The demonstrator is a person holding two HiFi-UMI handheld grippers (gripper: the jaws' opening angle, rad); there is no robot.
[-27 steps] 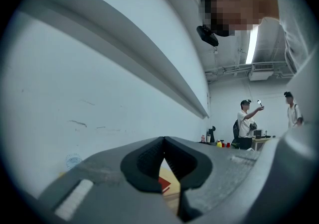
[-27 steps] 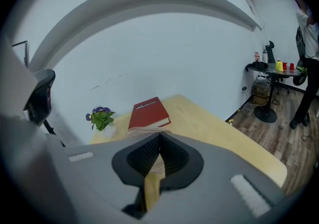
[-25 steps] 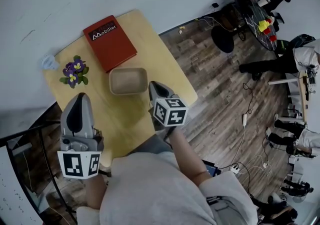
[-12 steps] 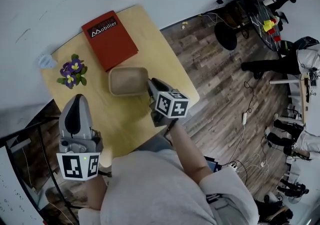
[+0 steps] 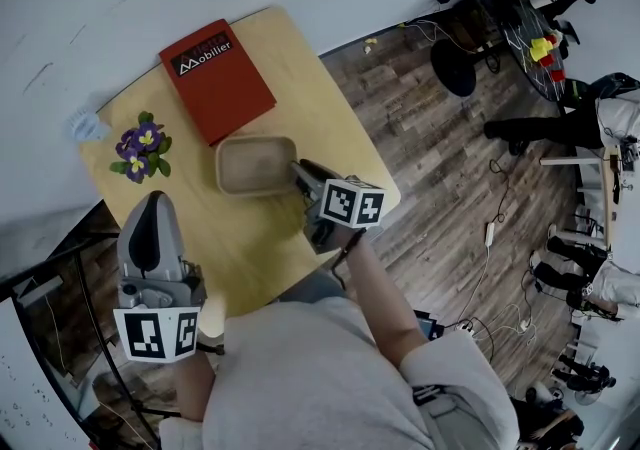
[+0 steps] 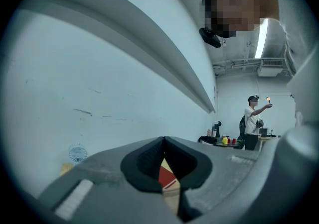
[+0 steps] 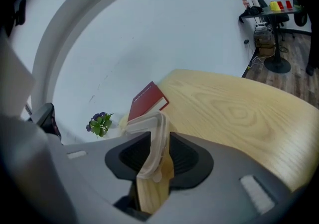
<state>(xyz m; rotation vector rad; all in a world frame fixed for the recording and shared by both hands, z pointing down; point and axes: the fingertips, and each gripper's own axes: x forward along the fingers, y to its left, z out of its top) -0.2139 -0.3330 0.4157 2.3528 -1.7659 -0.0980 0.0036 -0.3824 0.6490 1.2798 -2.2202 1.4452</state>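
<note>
A shallow beige container (image 5: pixel 250 166) sits on the small wooden table (image 5: pixel 330 128), between a red book (image 5: pixel 217 79) and the table's near edge. My right gripper (image 5: pixel 300 170) is at the container's right rim. In the right gripper view that pale rim (image 7: pixel 149 121) stands between the jaws, and the right gripper (image 7: pixel 159 136) is shut on it. My left gripper (image 5: pixel 150 223) hangs shut and empty off the table's left side, apart from everything. In the left gripper view the left gripper (image 6: pixel 163 141) faces the white wall, with the book (image 6: pixel 167 178) showing through the slit.
A small pot of purple flowers (image 5: pixel 140 146) stands left of the book, near the wall. Wooden floor with cables lies to the right. A dark chair (image 5: pixel 455 68) and a round table with red and yellow cups (image 5: pixel 540 43) are far right. A person (image 6: pixel 255 126) stands in the distance.
My right gripper has moved forward to the container and taken its rim between the jaws. The left gripper has barely shifted.
</note>
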